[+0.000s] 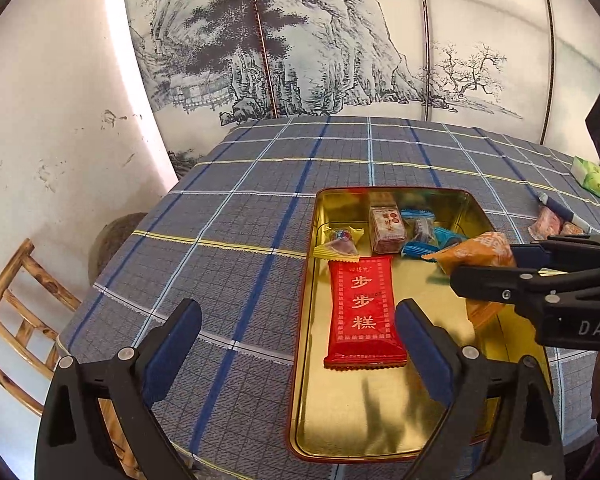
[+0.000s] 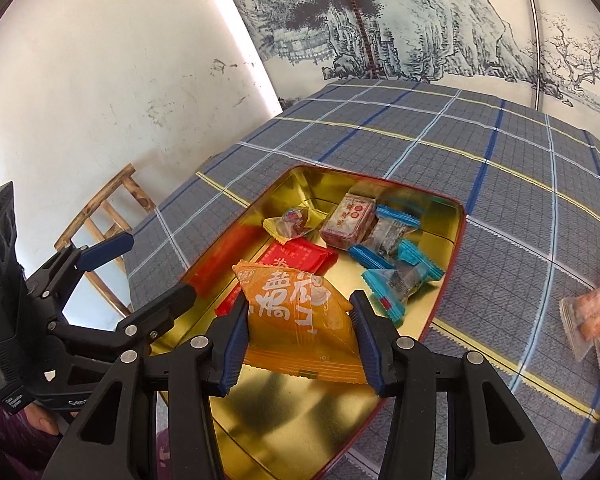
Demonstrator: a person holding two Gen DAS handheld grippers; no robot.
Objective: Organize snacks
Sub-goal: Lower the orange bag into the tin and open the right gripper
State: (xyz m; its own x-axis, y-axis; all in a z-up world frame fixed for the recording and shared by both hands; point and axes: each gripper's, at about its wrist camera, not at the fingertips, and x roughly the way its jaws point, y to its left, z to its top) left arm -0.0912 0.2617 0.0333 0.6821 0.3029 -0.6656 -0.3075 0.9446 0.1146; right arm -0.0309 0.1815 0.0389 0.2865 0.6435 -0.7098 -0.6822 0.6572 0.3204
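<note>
Orange snack packet (image 2: 300, 320) sits clamped between the pads of our right tongs (image 2: 298, 342), held above the gold tin (image 2: 440, 300) on the bench (image 2: 500, 168). We angle those tongs downward over the tin. Our left tongs (image 1: 298, 344) gape wide and empty, straddling the tin's near-left rim.

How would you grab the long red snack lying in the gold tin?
Grip the red packet across its narrow width, near the middle, coming from above with one finger on each long edge. It lies flat on the bottom of the gold tin, too long to span end to end. The open left gripper is nearest; the right gripper is busy holding the orange packet.
</note>
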